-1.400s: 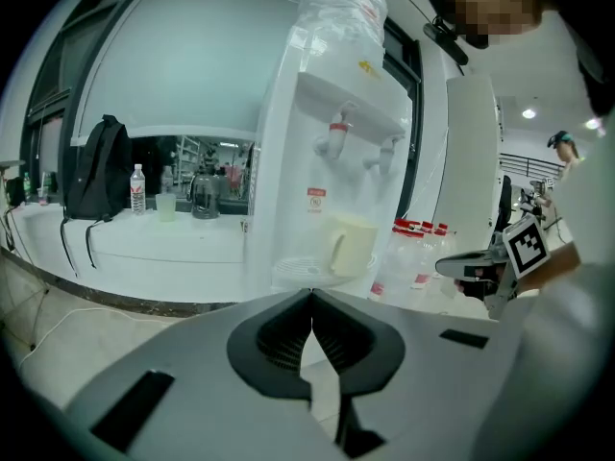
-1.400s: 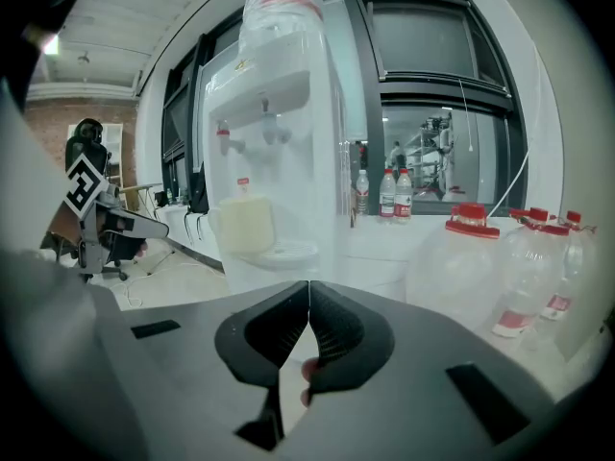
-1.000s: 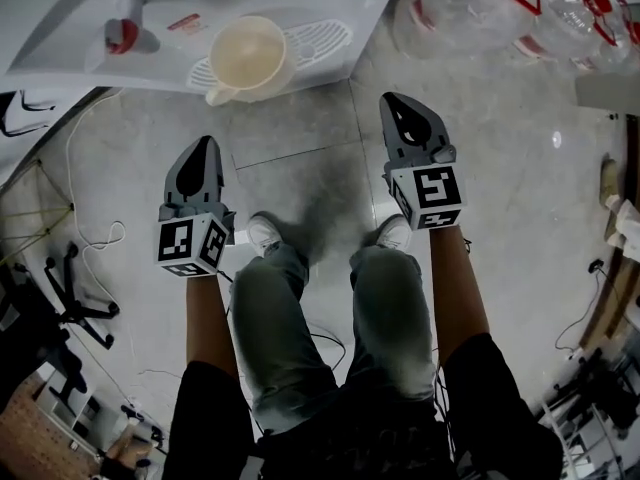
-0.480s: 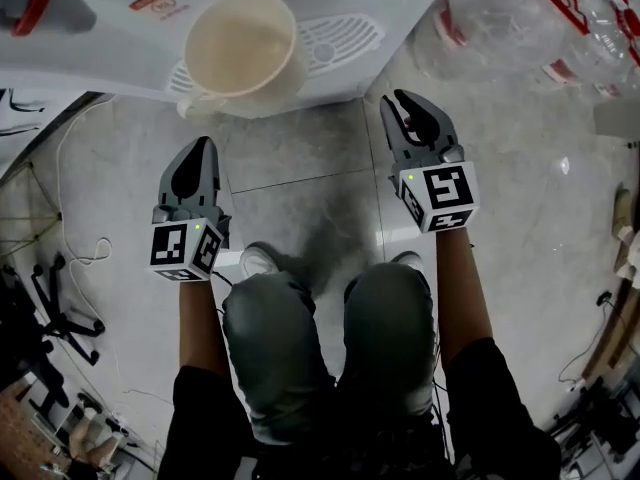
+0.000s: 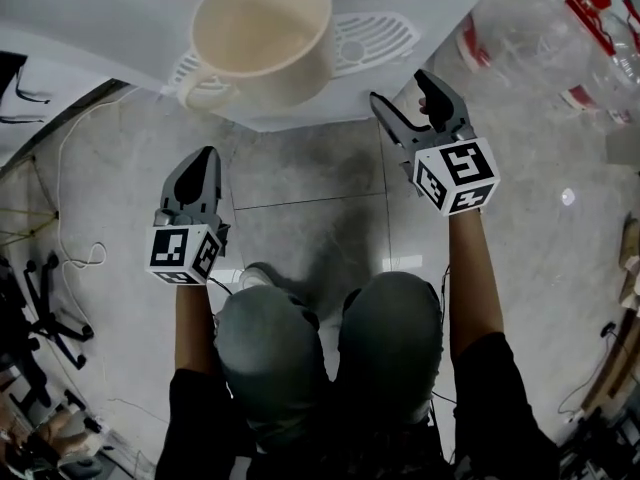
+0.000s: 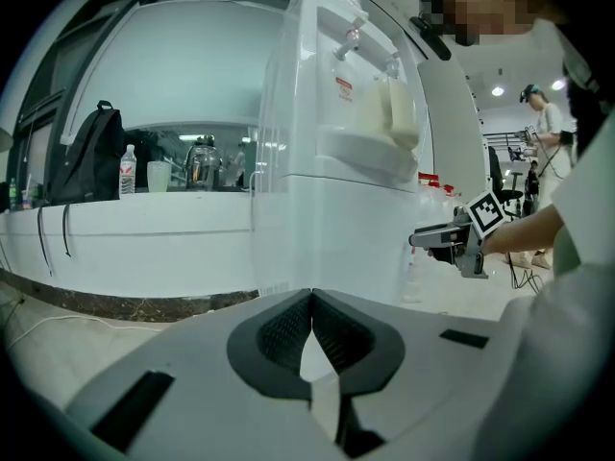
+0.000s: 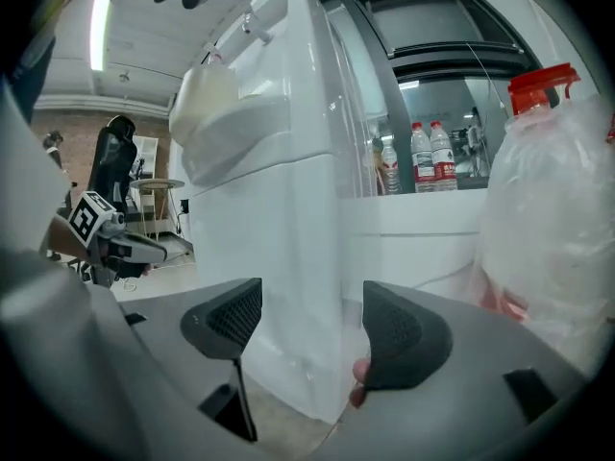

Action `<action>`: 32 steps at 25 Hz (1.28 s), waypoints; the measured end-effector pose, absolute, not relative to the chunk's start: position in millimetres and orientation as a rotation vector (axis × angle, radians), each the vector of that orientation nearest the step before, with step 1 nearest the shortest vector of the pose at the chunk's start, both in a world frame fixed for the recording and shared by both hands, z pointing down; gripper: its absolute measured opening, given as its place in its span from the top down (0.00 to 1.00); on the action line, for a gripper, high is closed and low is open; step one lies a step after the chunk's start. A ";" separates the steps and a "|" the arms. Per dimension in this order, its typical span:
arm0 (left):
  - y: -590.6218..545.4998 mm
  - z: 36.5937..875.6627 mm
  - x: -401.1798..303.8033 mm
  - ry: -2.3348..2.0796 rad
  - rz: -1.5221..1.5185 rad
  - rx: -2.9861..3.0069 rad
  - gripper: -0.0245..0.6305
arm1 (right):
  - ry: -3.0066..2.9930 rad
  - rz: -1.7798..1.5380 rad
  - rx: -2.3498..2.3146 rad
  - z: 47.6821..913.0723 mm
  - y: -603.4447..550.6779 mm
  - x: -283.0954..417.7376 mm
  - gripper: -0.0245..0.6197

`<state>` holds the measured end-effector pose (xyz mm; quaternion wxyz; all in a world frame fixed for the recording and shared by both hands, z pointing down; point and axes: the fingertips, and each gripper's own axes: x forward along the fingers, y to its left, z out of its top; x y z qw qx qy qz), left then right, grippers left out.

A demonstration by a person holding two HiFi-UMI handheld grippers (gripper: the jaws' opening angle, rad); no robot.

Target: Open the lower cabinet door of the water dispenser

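The white water dispenser (image 5: 120, 28) fills the top of the head view, with a cream cup (image 5: 262, 30) on its drip tray. Its lower cabinet front (image 7: 288, 286) stands straight ahead in the right gripper view. My right gripper (image 5: 400, 90) is by the dispenser's front right corner; its jaws are opening, with nothing between the pads (image 7: 413, 339), and the cabinet's corner edge shows beyond the gap. My left gripper (image 5: 205, 156) hangs over the floor, short of the dispenser, jaws shut on nothing (image 6: 311, 301). The dispenser (image 6: 336, 190) rises ahead of it.
Clear water jugs with red caps (image 5: 560, 38) stand right of the dispenser, close to my right gripper. Cables (image 5: 75, 258) lie on the floor at the left. The person's bent knees (image 5: 330, 338) are below the grippers. A counter with bottles and a black backpack (image 6: 91, 152) runs behind.
The person has crouched and both grippers have come down, closer to the dispenser. The right gripper's jaws went from shut to wide apart. The left jaws stayed shut.
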<state>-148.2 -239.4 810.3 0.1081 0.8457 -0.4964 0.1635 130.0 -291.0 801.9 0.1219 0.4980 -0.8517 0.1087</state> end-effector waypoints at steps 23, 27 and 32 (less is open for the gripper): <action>-239.8 822.1 -138.6 -1.386 0.476 2.540 0.95 | -2.490 0.333 1.400 803.7 -300.2 125.0 0.50; -239.2 822.4 -135.7 -1.375 0.483 2.549 0.95 | -2.473 0.332 1.414 802.0 -298.7 125.3 0.52; -238.2 819.8 -130.1 -1.359 0.492 2.567 0.95 | -2.465 0.330 1.440 801.4 -296.0 126.8 0.54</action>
